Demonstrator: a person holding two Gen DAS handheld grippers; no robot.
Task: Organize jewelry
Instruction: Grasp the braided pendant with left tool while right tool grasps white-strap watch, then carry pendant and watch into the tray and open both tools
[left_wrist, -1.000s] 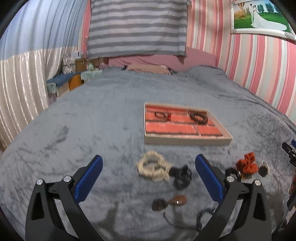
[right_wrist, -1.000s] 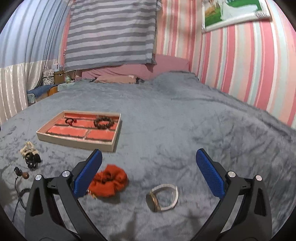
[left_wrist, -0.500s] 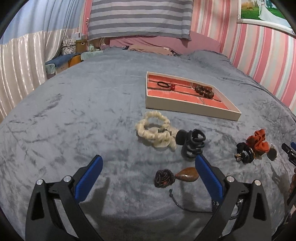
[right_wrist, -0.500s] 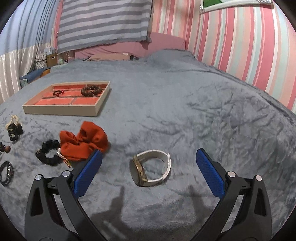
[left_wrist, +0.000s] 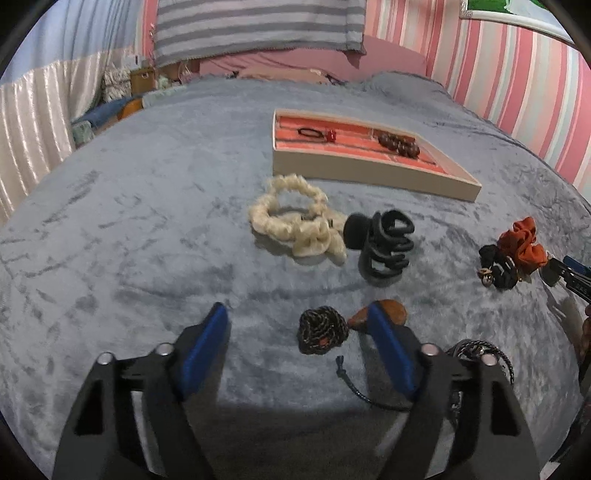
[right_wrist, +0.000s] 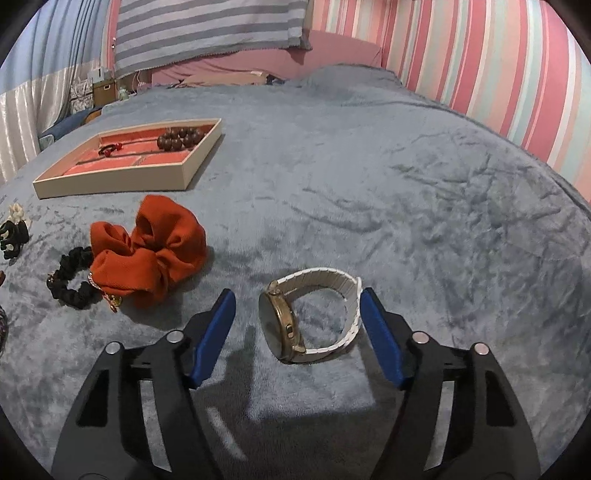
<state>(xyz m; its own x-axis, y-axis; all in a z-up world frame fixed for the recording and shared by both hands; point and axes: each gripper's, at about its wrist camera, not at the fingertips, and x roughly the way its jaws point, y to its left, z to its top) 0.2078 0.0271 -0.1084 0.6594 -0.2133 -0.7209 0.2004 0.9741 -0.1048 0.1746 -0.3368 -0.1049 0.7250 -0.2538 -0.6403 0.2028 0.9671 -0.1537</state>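
Between our right gripper pads, closing but not gripping: watch on edge, dial facing left.

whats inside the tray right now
In the tray lie a dark brown bead bracelet and a thin black hair tie with a red charm. The near wall hides part of the front compartments, so their floor cannot be fully seen.

Even indoor light, soft shadows, fisheye bending, perhaps slight blur
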